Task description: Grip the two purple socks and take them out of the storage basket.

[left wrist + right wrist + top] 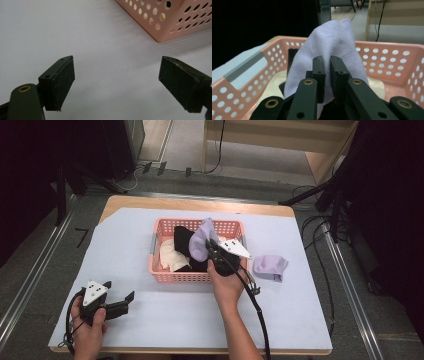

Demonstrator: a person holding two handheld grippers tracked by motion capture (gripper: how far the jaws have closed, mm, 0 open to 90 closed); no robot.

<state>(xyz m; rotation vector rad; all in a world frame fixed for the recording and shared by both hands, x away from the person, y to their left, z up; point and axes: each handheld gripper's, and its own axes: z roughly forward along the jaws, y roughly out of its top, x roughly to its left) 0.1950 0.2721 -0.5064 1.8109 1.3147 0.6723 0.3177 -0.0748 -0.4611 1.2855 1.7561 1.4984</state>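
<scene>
Right gripper [327, 75] pinching a lilac sock [329, 47] above the pink basket [176, 275].

Jaws pressed together on a fold of the sock, cloth rising past the tips in a peak and draping down on both sides, lifted over the basket's near right part. Below it in the basket, a black garment [183, 240] and a cream one [170, 255], touching each other. Just outside the basket's right wall, a second lilac sock [270, 267] lying crumpled on the worktop [165, 315]. Well apart at the near left corner, left gripper [117, 82] held low over bare worktop, jaws spread wide with nothing between, basket corner [165, 22] ahead to its right.
</scene>
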